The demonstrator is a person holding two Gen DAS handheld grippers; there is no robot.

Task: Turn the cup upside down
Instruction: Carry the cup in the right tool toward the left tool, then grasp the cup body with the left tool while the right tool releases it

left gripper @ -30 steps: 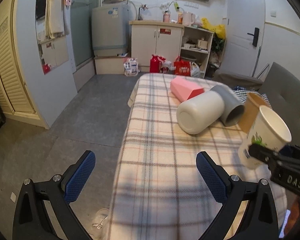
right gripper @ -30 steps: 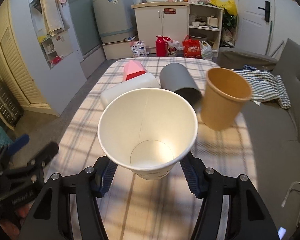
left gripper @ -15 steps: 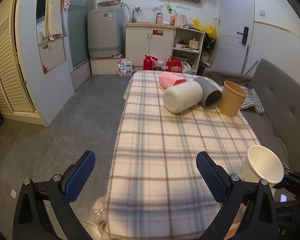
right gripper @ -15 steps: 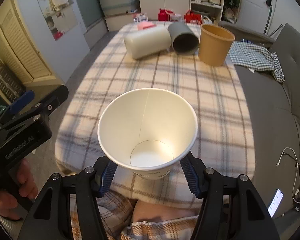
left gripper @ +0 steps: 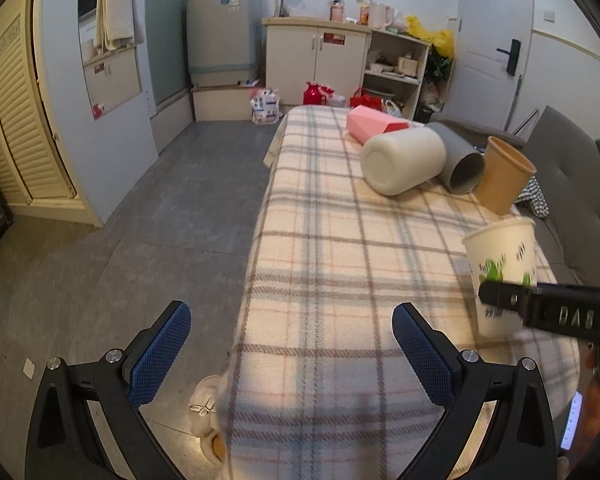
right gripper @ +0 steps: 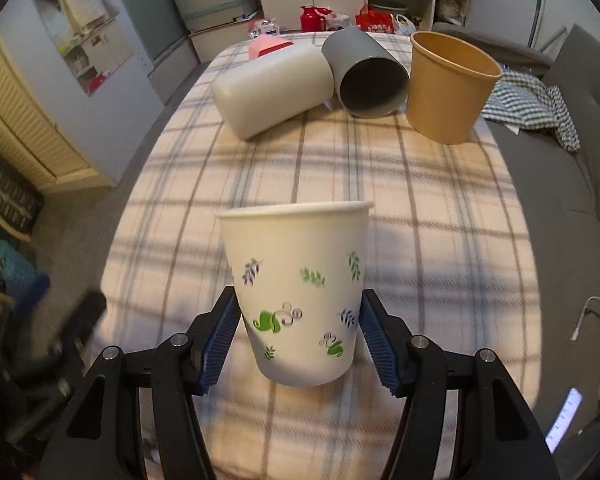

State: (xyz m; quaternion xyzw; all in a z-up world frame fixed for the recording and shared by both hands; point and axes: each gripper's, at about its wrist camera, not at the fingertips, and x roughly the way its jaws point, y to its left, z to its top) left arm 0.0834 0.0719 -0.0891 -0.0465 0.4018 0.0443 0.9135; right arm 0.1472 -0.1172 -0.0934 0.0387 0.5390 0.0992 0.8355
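A white paper cup with green and blue leaf prints [right gripper: 300, 296] is held upright between the pads of my right gripper [right gripper: 297, 340], mouth up, just above the plaid tablecloth [right gripper: 420, 184]. The cup also shows in the left wrist view [left gripper: 502, 268], with the right gripper's black finger across it. My left gripper [left gripper: 289, 354] is open and empty over the near left edge of the table.
At the far end lie a cream cylinder [right gripper: 271, 88], a grey cup on its side [right gripper: 366, 72] and a pink box [left gripper: 374, 124]. A brown paper cup [right gripper: 448, 88] stands upright. A grey sofa [left gripper: 560, 184] runs along the right. Open floor lies to the left.
The right gripper has swung the cup from tipped toward the camera to upright and moved it forward over the table. The left gripper has moved closer to the table.
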